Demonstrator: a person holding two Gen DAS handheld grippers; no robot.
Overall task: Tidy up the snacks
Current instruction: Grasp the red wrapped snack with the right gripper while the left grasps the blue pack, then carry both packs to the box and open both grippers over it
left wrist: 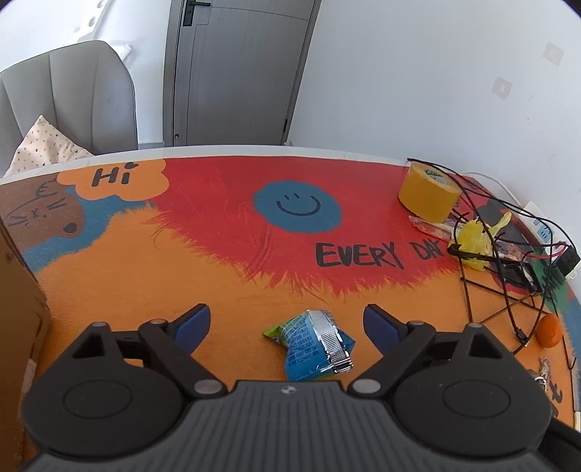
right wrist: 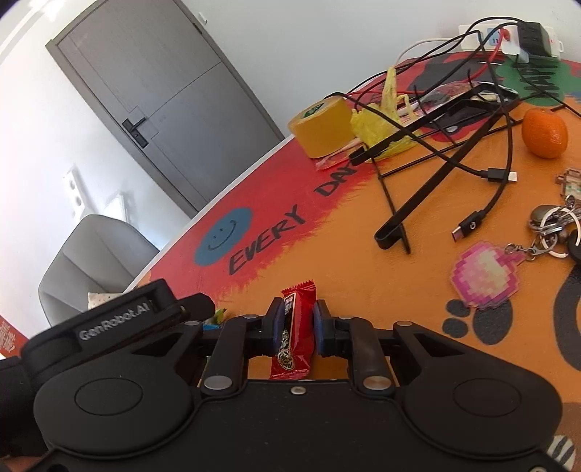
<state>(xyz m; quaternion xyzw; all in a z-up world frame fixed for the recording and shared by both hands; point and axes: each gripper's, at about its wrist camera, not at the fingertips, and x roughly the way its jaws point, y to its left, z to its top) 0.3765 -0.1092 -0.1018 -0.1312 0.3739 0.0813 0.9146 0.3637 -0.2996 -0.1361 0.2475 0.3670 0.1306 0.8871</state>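
Observation:
A crumpled blue and green snack packet (left wrist: 312,343) with a silver seam lies on the orange part of the table mat. My left gripper (left wrist: 287,323) hangs over it, open, with one blue pad on each side and clear of the packet. In the right wrist view my right gripper (right wrist: 295,328) is shut on a red snack bar (right wrist: 295,330), which stands lengthwise between the blue pads. The left gripper's black body (right wrist: 120,319) shows at the left of that view, with a bit of the blue and green packet (right wrist: 217,316) beside it.
A yellow tape roll (left wrist: 428,192), a yellow plastic bag (left wrist: 475,236), black cables (right wrist: 472,159) and a black stand (right wrist: 428,203) crowd the right side. An orange fruit (right wrist: 544,132), keys with a pink pixel keyring (right wrist: 486,276) and a power strip (right wrist: 508,34) lie there too. A brown box (left wrist: 18,301) stands at left.

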